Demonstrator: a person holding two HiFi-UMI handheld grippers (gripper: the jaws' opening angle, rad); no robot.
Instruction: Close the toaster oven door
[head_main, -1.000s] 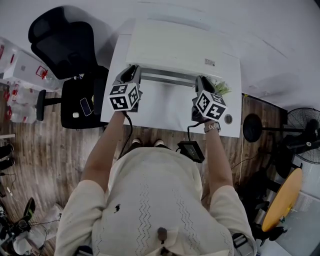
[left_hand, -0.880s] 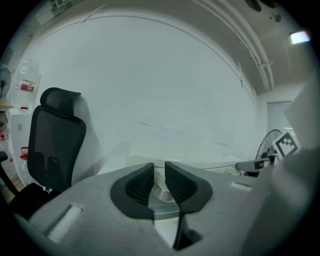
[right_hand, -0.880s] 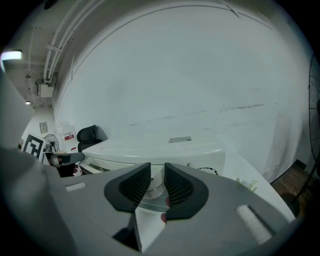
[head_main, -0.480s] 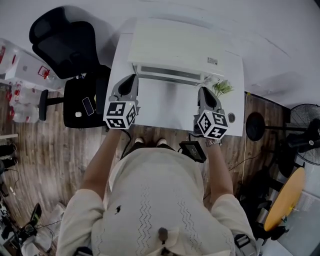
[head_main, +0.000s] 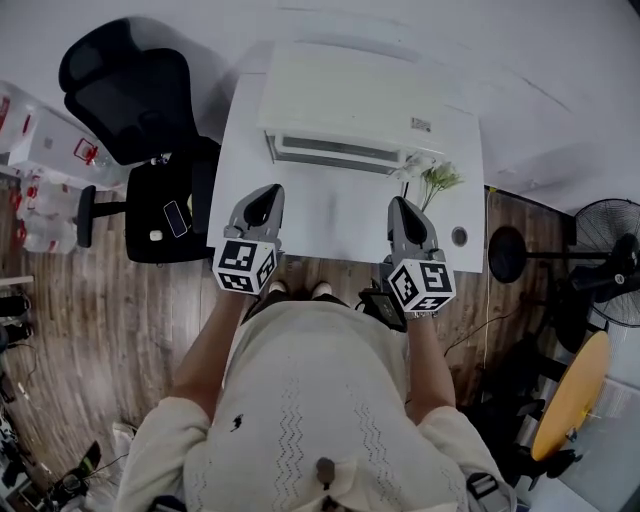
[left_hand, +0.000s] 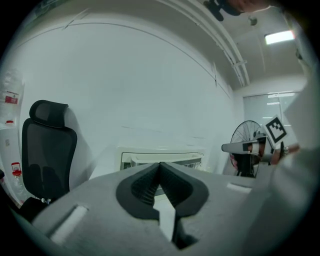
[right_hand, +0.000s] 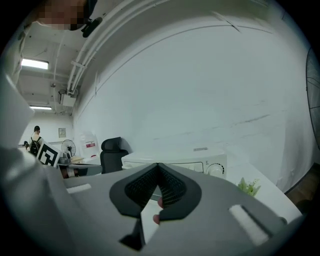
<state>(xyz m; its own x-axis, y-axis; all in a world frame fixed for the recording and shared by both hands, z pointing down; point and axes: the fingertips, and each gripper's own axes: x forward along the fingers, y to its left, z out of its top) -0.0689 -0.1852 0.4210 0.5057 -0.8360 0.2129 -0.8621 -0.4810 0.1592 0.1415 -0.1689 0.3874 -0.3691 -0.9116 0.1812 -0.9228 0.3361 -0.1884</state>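
Observation:
The white toaster oven (head_main: 350, 100) stands at the back of the white table (head_main: 330, 225), its door (head_main: 340, 152) up against its front. Both grippers hang over the table's near edge, well short of the oven and touching nothing. My left gripper (head_main: 266, 192) is shut and empty, its dark pads (left_hand: 150, 182) meeting in front of the oven (left_hand: 162, 159). My right gripper (head_main: 398, 205) is also shut with nothing in it. In the right gripper view the oven (right_hand: 200, 162) and its dial show beyond the closed tips (right_hand: 158, 166).
A small green plant (head_main: 437, 178) sits at the oven's right corner, with a round grommet (head_main: 459, 237) nearer on the table. A black office chair (head_main: 130, 90) stands to the left, with a phone (head_main: 175, 212) on its seat. A floor fan (head_main: 610, 250) is at the right.
Both grippers drew back from the oven's front to the near edge of the table. The left jaws closed. The door now lies flush with the oven.

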